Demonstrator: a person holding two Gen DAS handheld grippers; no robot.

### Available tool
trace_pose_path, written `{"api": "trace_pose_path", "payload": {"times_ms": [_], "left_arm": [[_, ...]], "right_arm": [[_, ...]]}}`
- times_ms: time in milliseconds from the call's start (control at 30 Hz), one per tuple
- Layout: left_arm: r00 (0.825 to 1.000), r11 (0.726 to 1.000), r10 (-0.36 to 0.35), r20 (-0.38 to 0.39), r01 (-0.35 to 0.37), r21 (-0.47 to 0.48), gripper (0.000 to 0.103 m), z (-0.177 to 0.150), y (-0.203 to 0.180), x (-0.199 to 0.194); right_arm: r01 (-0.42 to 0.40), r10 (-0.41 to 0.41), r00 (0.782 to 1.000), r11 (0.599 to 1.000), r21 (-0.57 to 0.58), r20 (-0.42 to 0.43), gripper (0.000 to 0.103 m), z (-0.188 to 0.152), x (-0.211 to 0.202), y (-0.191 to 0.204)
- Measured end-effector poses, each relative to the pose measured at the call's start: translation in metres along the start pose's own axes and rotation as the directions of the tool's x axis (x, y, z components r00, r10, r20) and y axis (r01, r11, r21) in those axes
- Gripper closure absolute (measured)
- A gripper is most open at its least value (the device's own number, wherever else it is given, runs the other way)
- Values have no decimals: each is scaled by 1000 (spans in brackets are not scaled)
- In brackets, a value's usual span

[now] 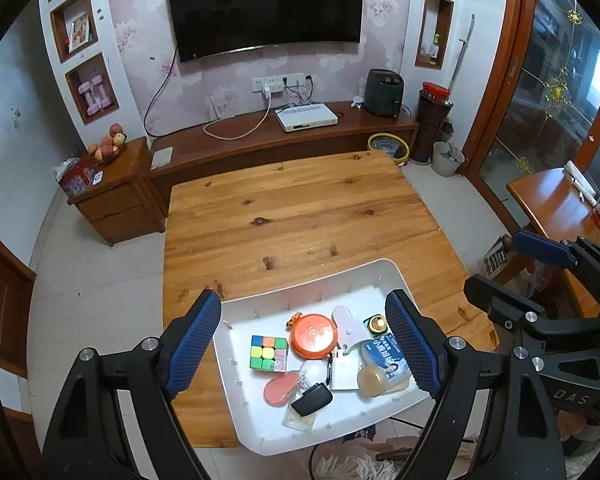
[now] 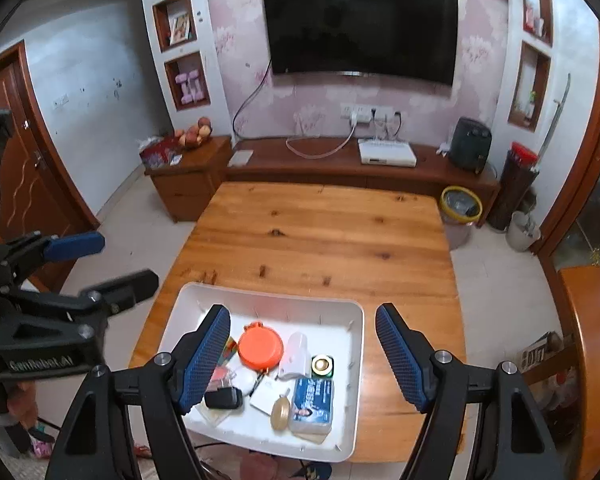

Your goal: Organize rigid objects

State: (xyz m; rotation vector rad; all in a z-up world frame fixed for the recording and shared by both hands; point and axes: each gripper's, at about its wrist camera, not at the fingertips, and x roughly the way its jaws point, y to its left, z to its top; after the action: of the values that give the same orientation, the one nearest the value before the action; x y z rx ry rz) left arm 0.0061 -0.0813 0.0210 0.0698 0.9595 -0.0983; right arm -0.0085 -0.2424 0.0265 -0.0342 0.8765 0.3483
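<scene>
Both grippers, left (image 1: 304, 350) and right (image 2: 302, 356), hover over the tray (image 1: 260, 436), jaws spread.

A knotty wooden table (image 1: 300, 208) carries 1 white tray (image 1: 384, 276) at its near edge.

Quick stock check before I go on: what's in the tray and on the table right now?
Tray: 1, white, near table edge
Table: 1, wooden, otherwise bare
Puzzle cube: 1, multicolour, tray left
Round case: 1, orange, tray middle
Bottle: 1, white, right of the orange case
Small jar: 1, gold lid, tray far right
Box: 1, blue-white, tray right
Key fob: 1, black, tray front
Oval case: 1, pink, beside key fob
Left gripper: open, above tray
Right gripper: open, above tray
</scene>
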Motion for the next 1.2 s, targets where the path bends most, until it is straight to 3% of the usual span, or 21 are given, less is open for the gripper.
{"api": "trace_pose_path", "payload": {"times_ms": [300, 700, 1200], "left_arm": [[994, 996, 77, 76, -74, -43, 17, 7, 2, -17], [992, 991, 91, 91, -81, -110, 17, 4, 3, -17], [989, 985, 116, 91, -102, -142, 17, 2, 8, -16]], "right_arm": [[-4, 1, 999, 999, 50, 53, 24, 14, -25, -1], [44, -46, 993, 999, 21, 110, 24, 15, -36, 13], [39, -42, 995, 999, 29, 85, 24, 14, -28, 18]]}}
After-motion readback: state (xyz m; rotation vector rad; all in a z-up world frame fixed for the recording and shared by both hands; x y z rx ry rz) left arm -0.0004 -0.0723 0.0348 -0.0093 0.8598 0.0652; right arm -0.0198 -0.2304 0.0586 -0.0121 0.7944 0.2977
